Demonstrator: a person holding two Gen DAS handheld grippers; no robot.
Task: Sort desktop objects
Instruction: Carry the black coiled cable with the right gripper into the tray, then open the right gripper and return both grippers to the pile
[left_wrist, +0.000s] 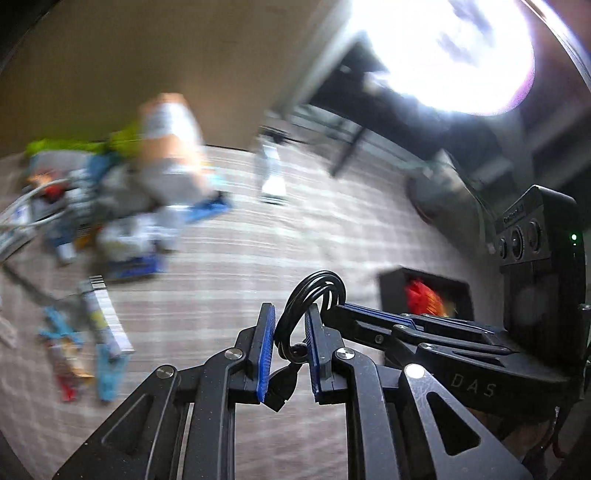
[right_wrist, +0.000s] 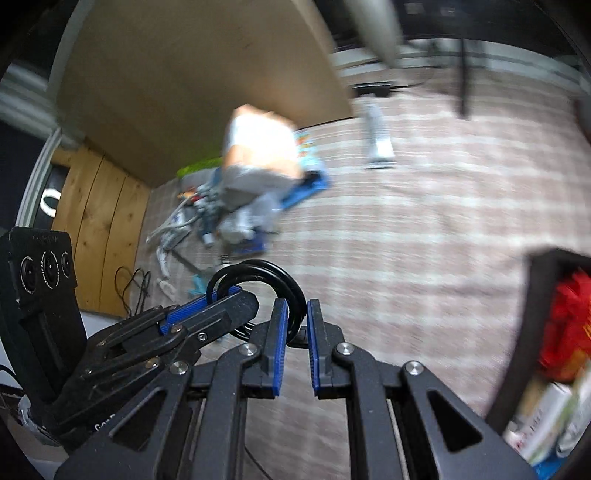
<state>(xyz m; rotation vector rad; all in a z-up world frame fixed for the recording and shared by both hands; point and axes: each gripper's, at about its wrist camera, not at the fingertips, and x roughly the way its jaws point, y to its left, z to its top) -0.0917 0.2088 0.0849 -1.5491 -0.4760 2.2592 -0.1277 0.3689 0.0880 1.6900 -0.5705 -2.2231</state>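
Both tools grip one coiled black cable (left_wrist: 312, 314) together above the checked worktop (left_wrist: 258, 258), the left tool (left_wrist: 290, 325) and right tool (right_wrist: 295, 321) each clenched on the loop, probably to keep it from uncoiling. Only the right view shows packets inside the black box (right_wrist: 535, 295).

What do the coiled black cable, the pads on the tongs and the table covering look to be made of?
Cable: rubber- or plastic-sheathed, glossy, going by the highlights along its loops. Pads: blue, ribbed along the edge, matte, probably moulded plastic or rubber. Covering: likely woven cloth, beige checked with no shine, though blur hides the weave.
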